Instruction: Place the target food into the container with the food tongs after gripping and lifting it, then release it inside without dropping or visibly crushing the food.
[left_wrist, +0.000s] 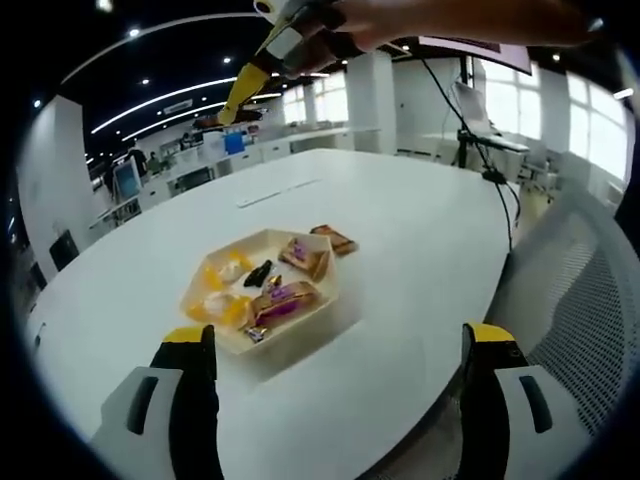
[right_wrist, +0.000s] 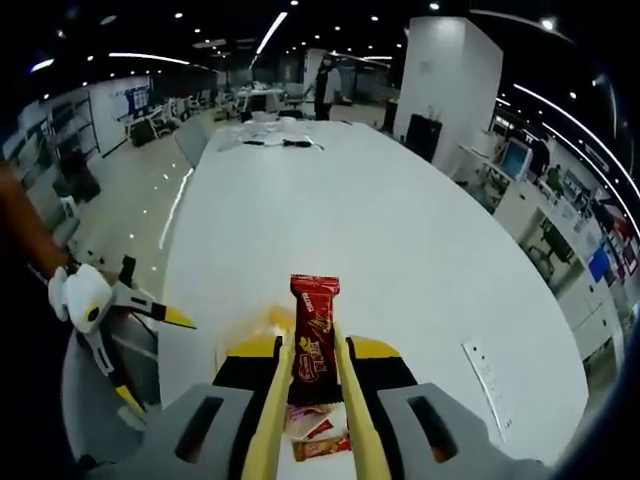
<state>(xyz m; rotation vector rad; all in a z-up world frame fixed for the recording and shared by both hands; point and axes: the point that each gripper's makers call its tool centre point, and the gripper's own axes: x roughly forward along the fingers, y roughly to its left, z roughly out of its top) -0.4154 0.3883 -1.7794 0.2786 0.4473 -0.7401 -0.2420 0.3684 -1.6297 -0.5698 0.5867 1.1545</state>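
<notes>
Bright office space with ceiling strip lights, desks and white pillars surrounds a large white oval table (left_wrist: 420, 240) that carries the work. Near the middle of it, in the left gripper view, sits a cream hexagonal cardboard container (left_wrist: 262, 292) holding several wrapped snacks: yellow-wrapped pieces on its left side, a small dark packet at the centre, and brownish and purple packets toward its right. One orange-brown wrapped snack (left_wrist: 334, 239) lies on the table touching the container's far right rim. The left gripper (left_wrist: 340, 350) hangs above the near table edge with its black, yellow-tipped jaws spread wide and nothing between them. A grey mesh chair back (left_wrist: 580, 300) stands just beside the table on the right. In the right gripper view, the right gripper (right_wrist: 316, 385) is pressed around a pair of yellow food tongs (right_wrist: 268, 420), and the tong arms pinch a red wrapped snack bar (right_wrist: 313, 330) upright above the container, whose wrapped contents show just below the bar. The left gripper also appears at the left edge of that view.
</notes>
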